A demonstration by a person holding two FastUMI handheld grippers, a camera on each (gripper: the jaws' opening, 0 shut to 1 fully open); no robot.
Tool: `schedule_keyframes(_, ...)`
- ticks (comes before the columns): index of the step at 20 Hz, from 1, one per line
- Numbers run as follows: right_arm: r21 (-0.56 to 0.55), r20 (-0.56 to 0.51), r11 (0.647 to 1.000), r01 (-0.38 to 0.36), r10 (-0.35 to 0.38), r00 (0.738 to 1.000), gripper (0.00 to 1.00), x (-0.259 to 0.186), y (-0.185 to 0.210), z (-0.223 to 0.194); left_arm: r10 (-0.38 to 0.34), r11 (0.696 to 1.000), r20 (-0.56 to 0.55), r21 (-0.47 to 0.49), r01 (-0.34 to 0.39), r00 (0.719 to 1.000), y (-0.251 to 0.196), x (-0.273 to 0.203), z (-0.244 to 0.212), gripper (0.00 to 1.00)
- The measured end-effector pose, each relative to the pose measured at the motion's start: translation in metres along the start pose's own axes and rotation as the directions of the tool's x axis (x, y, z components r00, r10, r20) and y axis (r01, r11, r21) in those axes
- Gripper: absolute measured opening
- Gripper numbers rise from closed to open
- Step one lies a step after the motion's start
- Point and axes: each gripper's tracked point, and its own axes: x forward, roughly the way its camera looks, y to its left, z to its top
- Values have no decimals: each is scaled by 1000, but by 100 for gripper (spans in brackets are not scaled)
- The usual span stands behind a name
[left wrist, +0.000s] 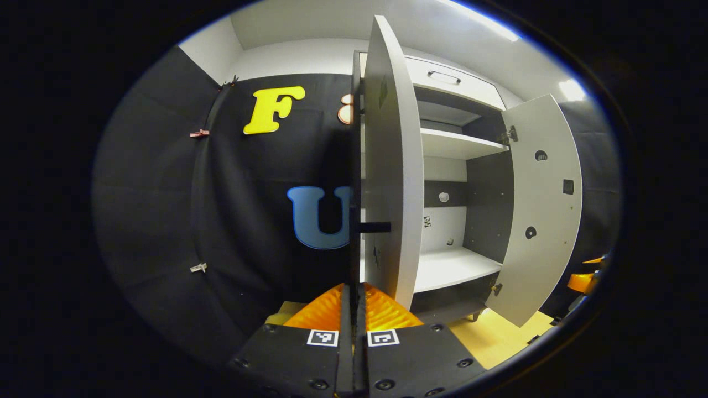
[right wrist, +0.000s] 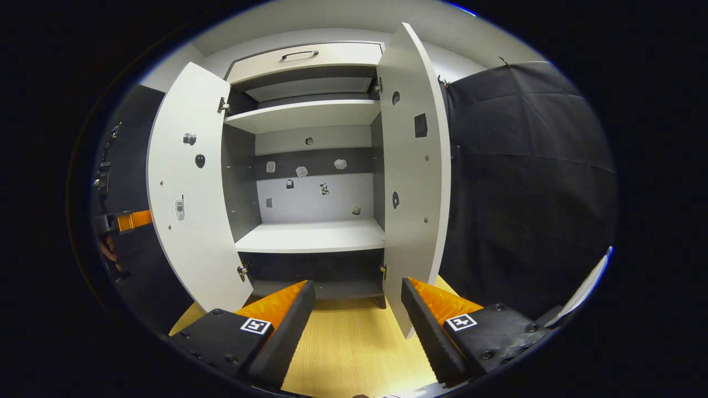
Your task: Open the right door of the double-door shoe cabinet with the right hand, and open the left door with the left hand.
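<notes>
The shoe cabinet [right wrist: 310, 237] stands with both doors swung wide, showing bare white shelves. In the left gripper view the left door [left wrist: 392, 166] is seen nearly edge-on, and a black strip along its free edge runs down into the line between my fingers. My left gripper [left wrist: 354, 290] is shut there; the right gripper view shows it [right wrist: 124, 221] reaching the left door [right wrist: 188, 221] at mid height. The right door [right wrist: 412, 193] hangs open just beyond my right gripper [right wrist: 357, 298], which is open and holds nothing. Its orange [left wrist: 583, 282] shows past the right door [left wrist: 542, 204].
A drawer with a black handle [right wrist: 298, 54] tops the cabinet. The floor [right wrist: 348, 342] in front is pale wood. Black cloth walls close in on the left [left wrist: 166, 193] and on the right [right wrist: 525, 193].
</notes>
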Motion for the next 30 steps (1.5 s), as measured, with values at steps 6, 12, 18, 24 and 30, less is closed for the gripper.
schedule_keyframes(6,-2,23,997,-72,72,997,99,-2,-31,16,38,998,38,-54,-35,999,-55,-58,15,3)
schedule_keyframes(12,-7,78,992,-129,129,989,98,-22,-72,35,37,991,59,-134,-29,998,-145,-95,4,19)
schedule_keyframes(18,-4,148,984,-176,175,973,98,-31,-97,61,171,982,19,-82,-169,985,-173,-131,-25,86)
schedule_keyframes(24,15,163,981,-194,189,968,98,-40,-94,49,217,975,12,-59,-216,976,-174,-144,-31,95)
schedule_keyframes(30,25,202,986,-167,159,967,98,-41,-86,42,197,980,41,-24,-196,980,-159,-134,-32,95)
